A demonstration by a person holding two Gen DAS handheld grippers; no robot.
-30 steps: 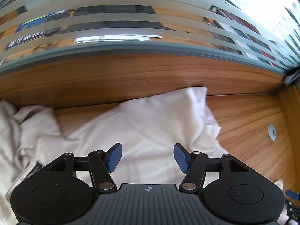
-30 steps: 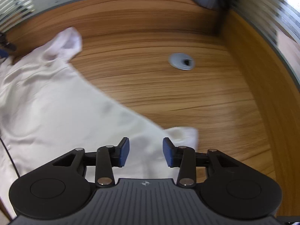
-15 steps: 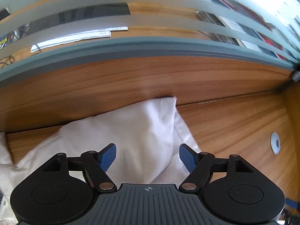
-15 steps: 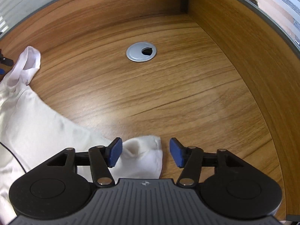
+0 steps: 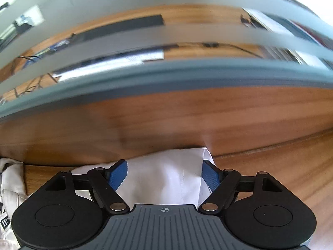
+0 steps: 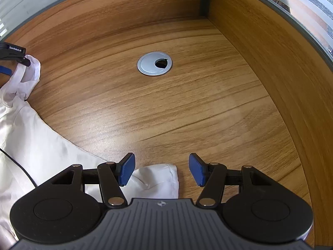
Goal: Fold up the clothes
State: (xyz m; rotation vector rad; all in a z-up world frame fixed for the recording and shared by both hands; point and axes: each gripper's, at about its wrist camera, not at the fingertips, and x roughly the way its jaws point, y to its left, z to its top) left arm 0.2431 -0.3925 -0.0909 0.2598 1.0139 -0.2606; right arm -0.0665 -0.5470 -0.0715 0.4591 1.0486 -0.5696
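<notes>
A white garment (image 6: 37, 145) lies spread on the wooden desk. In the left wrist view one end of it (image 5: 166, 173) reaches the wooden back panel. My left gripper (image 5: 165, 174) is open, its blue pads on either side of that end, just above the cloth. In the right wrist view another end of the garment (image 6: 160, 179) lies between the pads of my right gripper (image 6: 161, 169), which is open wide. The left gripper's tip (image 6: 12, 52) shows at the far left of the right wrist view, over the far end of the cloth.
A grey cable grommet (image 6: 154, 63) sits in the desk. Wooden partition walls (image 6: 270, 73) topped by frosted glass stand at the back and right. More white cloth (image 5: 10, 187) is bunched at the left of the left wrist view.
Both grippers have moved forward along the garment to its ends and opened wider. The left gripper now sits close to the back panel.
</notes>
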